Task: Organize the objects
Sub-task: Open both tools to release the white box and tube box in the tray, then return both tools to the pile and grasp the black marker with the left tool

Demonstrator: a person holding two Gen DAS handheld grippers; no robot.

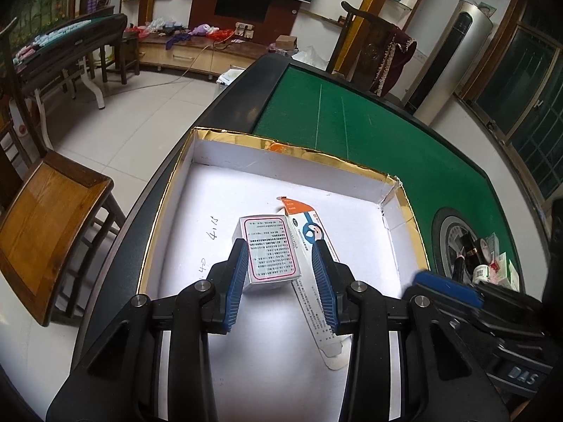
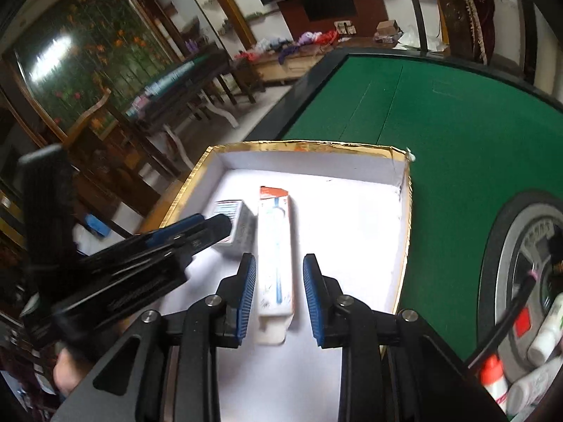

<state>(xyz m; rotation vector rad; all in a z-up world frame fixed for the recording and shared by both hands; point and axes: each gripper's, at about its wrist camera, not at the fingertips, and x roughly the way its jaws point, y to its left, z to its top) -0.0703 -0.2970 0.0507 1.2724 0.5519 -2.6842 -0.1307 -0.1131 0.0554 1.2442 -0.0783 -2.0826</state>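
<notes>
A white cardboard tray with gold edges (image 1: 316,156) (image 2: 302,146) lies on the green table. On its floor a small silver box with a pink border (image 1: 271,249) (image 2: 242,227) lies beside a long white, orange-topped box (image 1: 306,227) (image 2: 276,246). My left gripper (image 1: 279,246) (image 2: 221,225) is open around the small box: its left pad is at the box's edge and its right pad stands apart over the long box. My right gripper (image 2: 278,258) is open astride the long box, and a gap shows at the right pad. One of its blue pads (image 1: 447,286) shows blurred.
Green felt table (image 1: 352,116) (image 2: 440,112) stretches beyond the tray. A round recess at the right holds several bottles and small boxes (image 1: 489,263) (image 2: 538,334). A wooden chair (image 1: 45,232) stands left of the table. A hand (image 2: 70,372) holds the left gripper.
</notes>
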